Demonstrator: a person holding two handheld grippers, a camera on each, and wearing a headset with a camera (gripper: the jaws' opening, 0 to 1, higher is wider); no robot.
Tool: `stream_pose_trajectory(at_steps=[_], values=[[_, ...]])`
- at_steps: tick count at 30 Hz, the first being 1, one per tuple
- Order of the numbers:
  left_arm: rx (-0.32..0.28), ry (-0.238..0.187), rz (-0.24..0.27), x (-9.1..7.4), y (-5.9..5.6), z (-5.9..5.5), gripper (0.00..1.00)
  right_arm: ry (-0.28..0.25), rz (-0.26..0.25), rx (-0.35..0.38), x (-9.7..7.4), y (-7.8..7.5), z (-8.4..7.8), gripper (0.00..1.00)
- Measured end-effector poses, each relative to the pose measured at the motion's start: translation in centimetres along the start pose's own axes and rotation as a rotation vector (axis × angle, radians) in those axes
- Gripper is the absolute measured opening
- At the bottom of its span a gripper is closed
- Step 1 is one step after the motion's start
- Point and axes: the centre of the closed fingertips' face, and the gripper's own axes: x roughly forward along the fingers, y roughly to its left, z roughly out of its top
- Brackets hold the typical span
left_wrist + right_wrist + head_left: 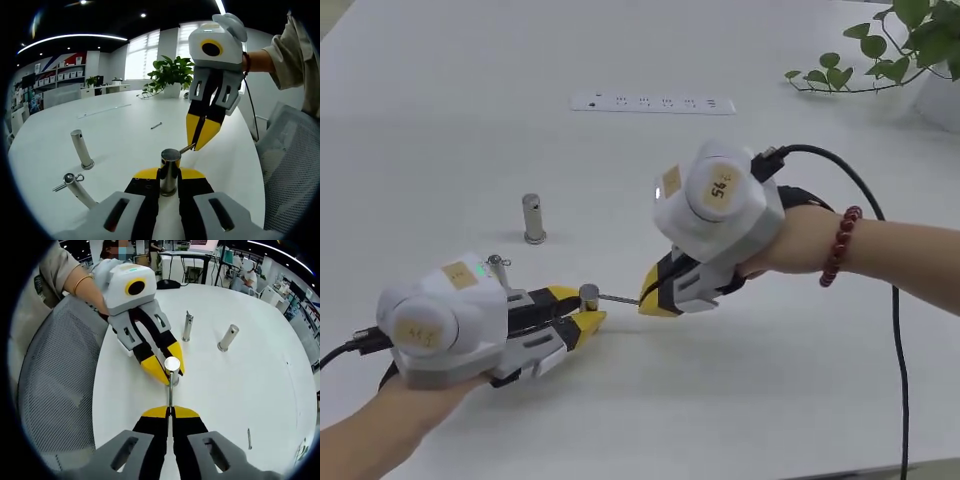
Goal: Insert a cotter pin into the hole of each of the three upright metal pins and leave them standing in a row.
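Long white power strip (652,102) lay flat at far side of white worktop (440,120). Green leafy potted plant (894,68) stood at far right corner. Grey mesh office chair (55,385) sat beside worktop edge.

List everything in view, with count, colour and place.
held metal pin: one, silver, between the left gripper's jaws.
free metal pin: one, silver, standing on the table beyond.
pinned metal pin: one, silver, beside the left gripper, fitted cotter pin through it.
cotter pin: one, silver, in the right gripper, tip at the held pin.
spare cotter pin: one, silver, lying on the table.
power strip: one, white, far side.
plant: one, green, far right corner.
table: one, white.
bracelet: one, red, right wrist.
left gripper: one, white and yellow, shut.
right gripper: one, white and yellow, shut.
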Motion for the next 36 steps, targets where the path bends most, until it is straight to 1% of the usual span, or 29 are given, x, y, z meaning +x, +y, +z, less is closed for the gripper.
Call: stream_pose_trajectory(at_steps=[7,10,11,17,20,22,23,30,31,36], values=[[-0.001,0.002,0.001,0.1,0.0,0.1,0.12,0.016,0.007,-0.011,0.1,-0.2,0.6,0.02],[-0.001,0.003,0.001,0.1,0.0,0.1,0.11,0.041,0.015,-0.029,0.1,-0.2,0.6,0.02],[0.001,0.004,0.001,0.1,0.0,0.1,0.11,0.053,0.023,-0.024,0.1,-0.2,0.6,0.02],[0.001,0.004,0.002,0.1,0.0,0.1,0.11,0.078,0.027,-0.034,0.0,-0.3,0.6,0.02],[0.003,0.004,0.002,0.1,-0.1,0.1,0.11,0.085,0.033,-0.021,-0.1,-0.2,0.7,0.02],[0.004,0.004,0.004,0.1,-0.1,0.1,0.11,0.097,0.041,0.009,-0.2,-0.1,0.7,0.02],[0.004,0.004,0.004,0.1,-0.1,0.1,0.11,0.091,0.039,0.005,-0.1,-0.1,0.8,0.02],[0.011,0.007,0.003,0.1,-0.2,0.2,0.11,0.106,0.038,0.021,0.0,-0.1,1.0,0.02],[0.010,0.006,0.004,0.1,-0.1,0.2,0.11,0.107,0.039,0.031,0.1,-0.1,1.0,0.02],[0.010,0.006,0.004,0.0,-0.1,0.2,0.11,0.100,0.038,0.032,0.5,-0.3,1.5,0.02]])
